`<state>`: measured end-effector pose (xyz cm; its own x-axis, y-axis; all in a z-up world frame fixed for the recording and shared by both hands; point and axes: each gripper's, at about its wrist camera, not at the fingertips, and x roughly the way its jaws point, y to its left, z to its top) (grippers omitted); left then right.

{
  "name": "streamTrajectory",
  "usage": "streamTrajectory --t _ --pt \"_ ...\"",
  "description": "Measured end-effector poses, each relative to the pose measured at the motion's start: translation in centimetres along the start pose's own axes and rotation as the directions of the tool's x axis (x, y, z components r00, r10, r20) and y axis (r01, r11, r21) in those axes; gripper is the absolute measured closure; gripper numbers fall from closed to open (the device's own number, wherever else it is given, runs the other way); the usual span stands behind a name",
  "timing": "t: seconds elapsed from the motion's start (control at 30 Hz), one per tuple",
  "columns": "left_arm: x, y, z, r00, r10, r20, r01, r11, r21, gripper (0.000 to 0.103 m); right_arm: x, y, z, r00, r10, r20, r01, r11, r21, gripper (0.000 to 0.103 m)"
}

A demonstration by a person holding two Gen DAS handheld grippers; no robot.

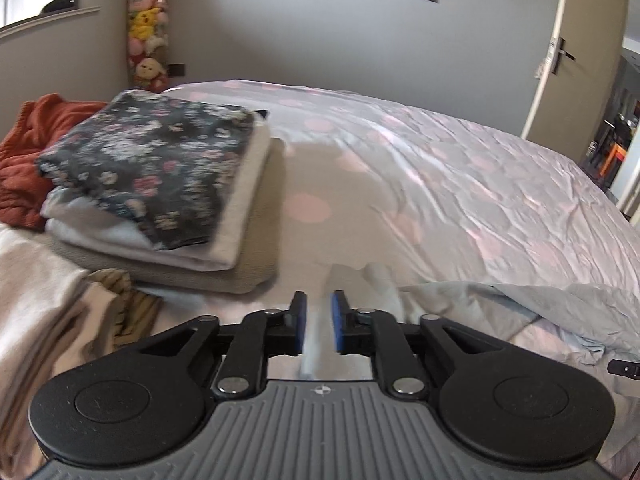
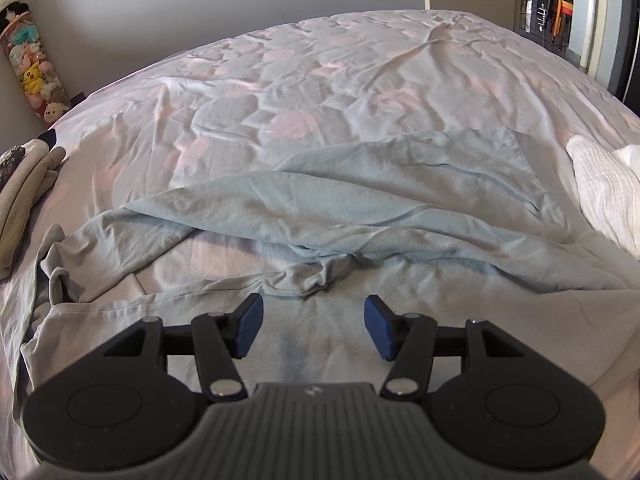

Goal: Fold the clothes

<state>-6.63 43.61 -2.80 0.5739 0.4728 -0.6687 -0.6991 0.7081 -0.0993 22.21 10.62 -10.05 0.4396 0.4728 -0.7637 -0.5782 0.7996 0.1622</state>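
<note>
A pale blue garment (image 2: 360,208) was spread in loose, wrinkled folds across the near part of a bed (image 2: 320,80) covered in a grey sheet with pink dots. In the right wrist view, the right gripper (image 2: 313,326) was held just above the near edge of this garment, its blue-padded fingers (image 2: 247,326) set wide apart with nothing between them. A strip of the same pale blue cloth was seen running up between the fingers of the left gripper (image 1: 319,322), whose pads (image 1: 300,322) were drawn close with only a narrow gap left; whether the cloth was actually pinched could not be told. To the left of that gripper, a stack of folded clothes (image 1: 160,200) was seen on the bed, topped by a dark floral piece (image 1: 148,160) laid over white and beige layers. A rust-orange garment (image 1: 28,152) was bunched behind the stack, and a beige heap (image 1: 44,300) lay at the near left. White textured fabric (image 2: 604,188) was visible at the right edge of the right wrist view. Soft toys (image 1: 146,24) were stacked in the corner of the room.
</note>
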Motion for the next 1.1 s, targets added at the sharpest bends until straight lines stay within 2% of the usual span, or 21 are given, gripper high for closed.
streamTrajectory --t 0.23,0.37,0.63,0.77,0.83,0.9,0.97,1.1 --pt "6.0 -3.5 0.9 0.995 -0.076 -0.067 0.079 0.996 0.044 0.082 0.8 0.0 0.0 1.0 0.005 -0.02 -0.005 1.0 0.008 0.042" --pt "9.5 -4.6 0.6 0.99 -0.097 -0.098 0.103 0.993 0.058 0.077 1.4 0.0 0.0 0.999 0.014 -0.033 -0.014 1.0 0.012 0.041" --pt "14.3 -4.8 -0.9 0.985 -0.068 -0.156 0.081 0.994 0.079 0.076 2.9 0.0 0.1 0.997 0.042 -0.058 -0.041 0.999 0.017 0.041" --pt "14.7 -4.9 -1.2 0.989 -0.046 -0.139 0.061 0.993 0.104 0.077 3.7 0.0 0.2 0.996 0.056 -0.071 -0.055 0.998 0.02 0.041" --pt "14.7 -4.3 -1.1 0.99 -0.043 -0.135 0.054 0.996 0.075 0.095 4.0 0.0 0.2 0.995 0.063 -0.076 -0.061 0.998 0.022 0.04" --pt "14.0 -3.7 -0.8 0.992 -0.04 -0.117 0.046 0.998 0.051 0.101 4.0 -0.2 0.2 0.995 0.069 -0.075 -0.067 0.997 0.031 0.039" --pt "12.8 -3.2 -0.5 0.995 -0.035 -0.088 0.038 0.999 0.031 0.103 3.9 -0.4 0.3 0.995 0.075 -0.072 -0.072 0.997 0.042 0.039" --pt "7.4 -2.3 0.5 1.0 -0.01 -0.005 0.01 1.0 0.0 0.103 3.6 -0.7 0.3 0.995 0.079 -0.064 -0.075 0.995 0.06 0.039"
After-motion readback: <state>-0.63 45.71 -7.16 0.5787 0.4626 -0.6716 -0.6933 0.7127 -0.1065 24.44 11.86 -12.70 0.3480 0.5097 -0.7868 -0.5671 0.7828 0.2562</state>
